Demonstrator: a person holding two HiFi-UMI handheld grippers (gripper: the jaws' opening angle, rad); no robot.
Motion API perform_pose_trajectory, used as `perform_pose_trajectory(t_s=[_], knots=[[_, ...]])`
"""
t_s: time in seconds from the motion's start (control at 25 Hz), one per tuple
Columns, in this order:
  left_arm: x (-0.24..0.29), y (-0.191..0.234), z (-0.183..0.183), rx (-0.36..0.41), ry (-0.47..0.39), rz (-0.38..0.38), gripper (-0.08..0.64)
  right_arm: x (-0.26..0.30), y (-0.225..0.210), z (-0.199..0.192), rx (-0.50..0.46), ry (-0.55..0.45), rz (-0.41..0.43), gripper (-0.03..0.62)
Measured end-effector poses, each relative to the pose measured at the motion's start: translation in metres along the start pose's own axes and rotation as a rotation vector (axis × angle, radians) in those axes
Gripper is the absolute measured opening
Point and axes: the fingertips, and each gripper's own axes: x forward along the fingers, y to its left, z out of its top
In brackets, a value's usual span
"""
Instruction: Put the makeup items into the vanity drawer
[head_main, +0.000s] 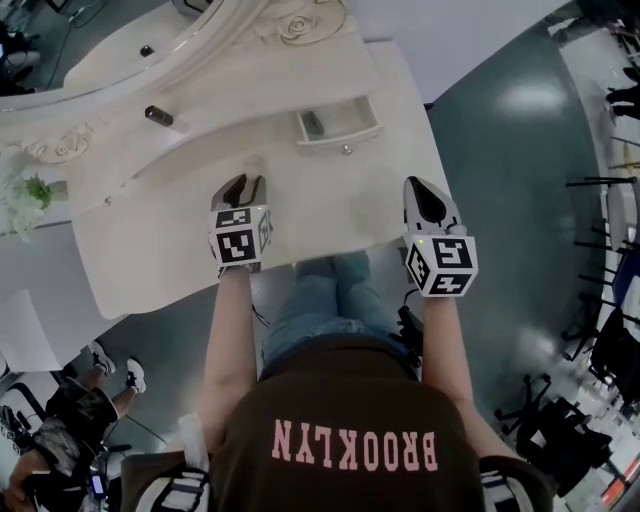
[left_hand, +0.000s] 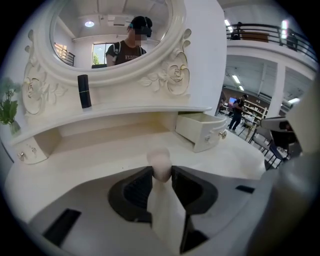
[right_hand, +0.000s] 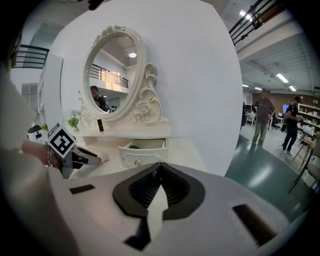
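Note:
My left gripper (head_main: 243, 183) (left_hand: 161, 173) hovers over the middle of the white vanity top (head_main: 150, 250), its jaws shut on a small pale pink makeup item (left_hand: 160, 162) (head_main: 254, 163) that pokes out past the tips. The open vanity drawer (head_main: 347, 134) (left_hand: 200, 134) (right_hand: 142, 155) lies ahead and to the right of it, with a dark greenish item (head_main: 313, 123) (right_hand: 133, 147) inside. A dark lipstick (head_main: 158, 115) (left_hand: 84, 91) stands on the shelf below the mirror. My right gripper (head_main: 425, 190) (right_hand: 159, 169) is shut and holds nothing, near the table's right front edge.
An oval mirror (left_hand: 110, 35) with a carved frame backs the vanity. A small green plant (head_main: 32, 190) (left_hand: 7, 107) stands at the far left of the shelf, above a small closed drawer (left_hand: 27, 150). People stand on the green floor (right_hand: 260, 122) to the right.

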Motion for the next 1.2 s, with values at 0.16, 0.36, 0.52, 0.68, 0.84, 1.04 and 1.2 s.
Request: perform_pose_trajectory(t_s=[0.16, 0.36, 0.52, 0.68, 0.84, 1.04, 1.2], knots=[[-0.008, 0.002, 0.007, -0.011, -0.019, 0.009, 0.115, -0.004, -0.004, 0.010, -0.002, -0.026, -0.006, -0.003], [-0.022, 0.006, 0.024, -0.020, -0.068, 0.031, 0.115, -0.007, -0.004, 0.035, -0.019, -0.078, 0.002, -0.003], [-0.033, 0.005, 0.038, -0.024, -0.104, 0.040, 0.115, -0.011, -0.003, 0.056, -0.032, -0.121, 0.012, -0.003], [-0.043, 0.008, 0.057, -0.045, -0.152, 0.048, 0.115, -0.012, -0.002, 0.070, -0.046, -0.148, 0.022, -0.003], [-0.051, 0.011, 0.077, -0.044, -0.200, 0.061, 0.115, -0.015, -0.005, 0.087, -0.055, -0.189, 0.024, -0.003], [-0.056, 0.006, 0.101, -0.028, -0.249, 0.062, 0.115, -0.021, -0.013, 0.104, -0.064, -0.236, 0.012, -0.003], [-0.053, -0.007, 0.114, -0.006, -0.266, 0.046, 0.115, -0.027, -0.026, 0.107, -0.055, -0.252, -0.010, -0.003]])
